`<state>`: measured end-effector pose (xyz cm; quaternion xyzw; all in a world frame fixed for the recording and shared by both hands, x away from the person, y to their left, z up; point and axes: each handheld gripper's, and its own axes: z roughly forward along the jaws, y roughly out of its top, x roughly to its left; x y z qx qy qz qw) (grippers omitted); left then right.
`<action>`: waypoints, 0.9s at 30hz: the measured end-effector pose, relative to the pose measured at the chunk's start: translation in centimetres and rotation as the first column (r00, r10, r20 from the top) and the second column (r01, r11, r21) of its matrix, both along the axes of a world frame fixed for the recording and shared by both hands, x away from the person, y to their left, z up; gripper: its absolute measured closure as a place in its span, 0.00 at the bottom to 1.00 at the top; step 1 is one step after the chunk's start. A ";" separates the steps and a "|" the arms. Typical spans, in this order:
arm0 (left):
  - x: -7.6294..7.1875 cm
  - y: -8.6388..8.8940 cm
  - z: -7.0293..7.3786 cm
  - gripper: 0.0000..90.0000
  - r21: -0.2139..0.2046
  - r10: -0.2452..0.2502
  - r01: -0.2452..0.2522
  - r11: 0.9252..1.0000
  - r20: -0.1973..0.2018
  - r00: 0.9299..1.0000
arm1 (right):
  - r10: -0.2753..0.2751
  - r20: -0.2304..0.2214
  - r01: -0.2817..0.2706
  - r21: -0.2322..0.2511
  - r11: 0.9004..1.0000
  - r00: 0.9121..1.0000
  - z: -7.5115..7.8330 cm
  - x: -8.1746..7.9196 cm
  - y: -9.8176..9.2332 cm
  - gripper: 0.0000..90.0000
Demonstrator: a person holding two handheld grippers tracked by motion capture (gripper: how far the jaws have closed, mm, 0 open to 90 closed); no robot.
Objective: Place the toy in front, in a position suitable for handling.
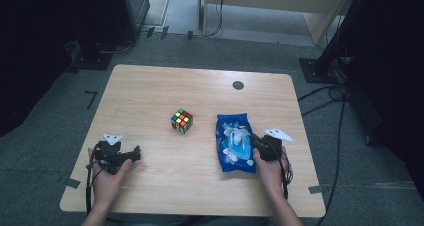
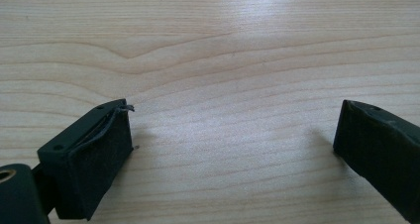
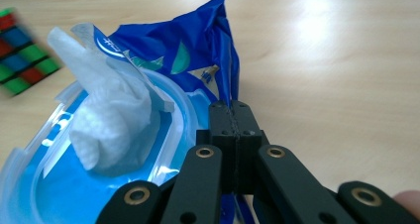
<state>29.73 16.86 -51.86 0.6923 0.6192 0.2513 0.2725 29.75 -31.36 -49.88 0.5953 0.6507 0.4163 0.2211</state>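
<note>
While our two forearms come in from the near edge of the pale wooden table [image 1: 165,86], we hold a black two-jaw gripper in each hand. Our left gripper [image 1: 134,154] lies low over the near left part of the tabletop, its jaws spread wide apart with nothing but bare wood grain between them; in the left gripper view one black padded finger [image 2: 94,154] shows a little frayed thread at its tip. Our right gripper [image 3: 233,116] sits at the near right, at the right-hand edge of the blue plastic wet-wipe packet [image 1: 233,141]. In the right gripper view its jaws are pressed flat together, and the crinkled blue film of the packet's edge runs right up to their tips; we cannot tell whether any film is actually pinched between them. The packet lies flat on the right half of the table, its light blue lid [image 3: 34,184] flipped open and a white crumpled wipe [image 3: 106,130] standing up out of the opening. Farther in, near the table's middle and well apart from the packet, rests a multicoloured puzzle cube [image 1: 182,120]. Beyond it, near the far edge, we see a small dark round disc [image 1: 238,85] set in the tabletop.
</note>
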 end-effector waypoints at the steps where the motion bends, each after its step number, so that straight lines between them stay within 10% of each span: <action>1: 0.0 0.0 0.0 0.02 0.000 0.000 0.000 1.000 0.000 1.000 | -0.017 0.002 0.017 -0.013 1.000 1.000 0.1 0.7 -0.3 1.00; 8: -0.1 0.0 0.0 0.02 -0.002 0.000 0.000 1.000 0.001 1.000 | -0.102 -0.053 0.105 0.055 0.993 0.993 -0.9 4.5 -1.9 1.00; 19: -0.1 0.0 0.0 0.02 -0.001 0.000 0.000 1.000 0.000 1.000 | -0.129 -0.035 0.131 0.034 0.991 0.991 -1.3 7.2 -1.8 0.99; 27: -0.1 0.0 0.0 0.02 -0.001 0.014 -0.014 1.000 0.001 1.000 | -0.118 0.012 0.117 0.053 0.992 0.993 0.3 6.5 -2.7 0.53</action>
